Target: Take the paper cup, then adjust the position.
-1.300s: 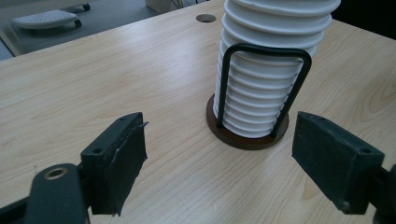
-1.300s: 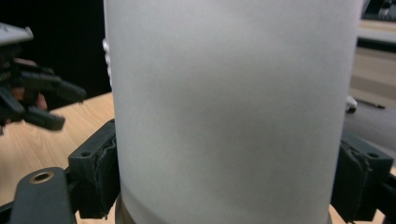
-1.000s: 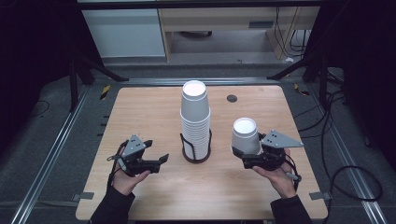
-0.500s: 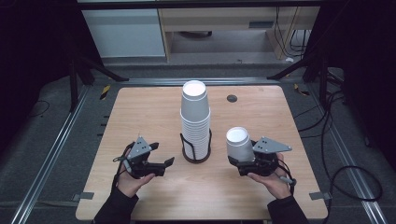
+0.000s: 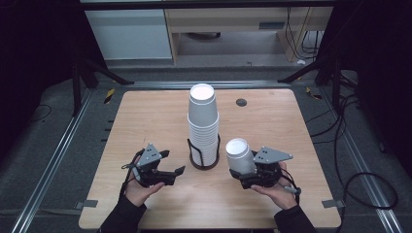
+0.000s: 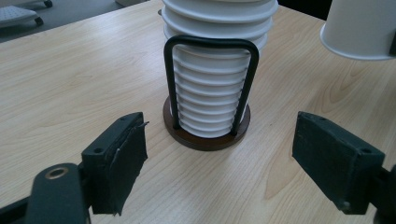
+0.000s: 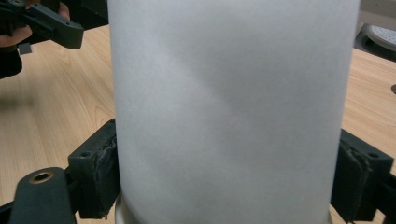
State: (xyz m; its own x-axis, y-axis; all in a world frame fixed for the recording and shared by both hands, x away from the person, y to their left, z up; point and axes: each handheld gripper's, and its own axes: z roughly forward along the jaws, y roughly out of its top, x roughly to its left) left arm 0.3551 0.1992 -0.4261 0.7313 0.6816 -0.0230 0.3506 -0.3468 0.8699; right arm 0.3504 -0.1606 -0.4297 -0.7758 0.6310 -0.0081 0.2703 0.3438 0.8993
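A tall stack of upturned white paper cups (image 5: 203, 119) stands in a black wire holder on a round brown base (image 5: 204, 164) at the table's middle; the left gripper view shows the stack (image 6: 212, 88) close ahead. My left gripper (image 5: 171, 162) (image 6: 219, 158) is open, left of the holder, with nothing between its jaws. My right gripper (image 5: 243, 171) (image 7: 229, 186) is shut on a single upturned white cup (image 5: 238, 154) (image 7: 229, 102), held tilted just right of the stack and off the table. That cup's rim (image 6: 359, 32) appears at the upper right of the left gripper view.
The wooden table (image 5: 145, 116) has a small dark round grommet (image 5: 241, 102) at the back right. Metal rails and black cables (image 5: 359, 179) lie on the floor beside it. A cabinet stands beyond the far edge.
My right gripper has carried the cup left and nearer to the person, closer to the stack. The left gripper has edged slightly right toward the holder.
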